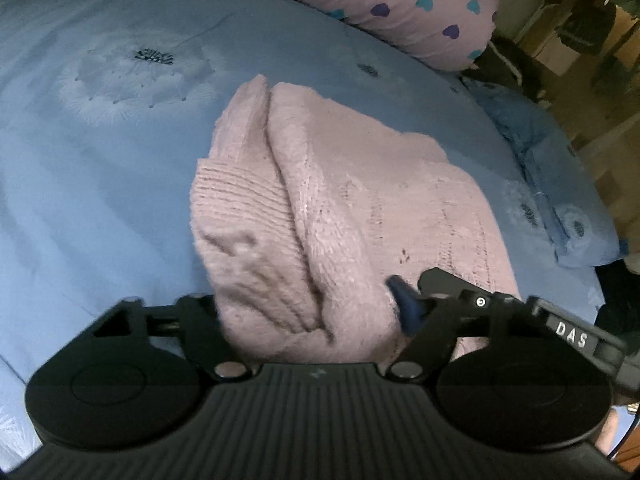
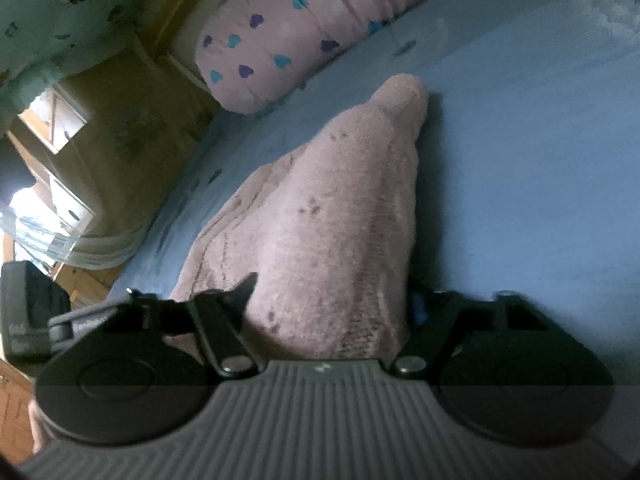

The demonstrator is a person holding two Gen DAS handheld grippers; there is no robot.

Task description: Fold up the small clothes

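Observation:
A fluffy pink knit garment lies bunched lengthwise on the blue bed sheet, its ribbed hem toward me. In the left wrist view its near end fills the gap of my left gripper, and both fingers press into the wool. Just to the right, a black part of the other gripper rests on the same garment. The right wrist view shows the garment as a long ridge running away from me. Its near end is pinched in my right gripper. The fingertips are partly buried in fabric.
A pink pillow with blue and purple hearts lies at the far side of the bed. Rumpled blue bedding marks the bed's edge, with wooden furniture beyond. Blue sheet stretches to the right.

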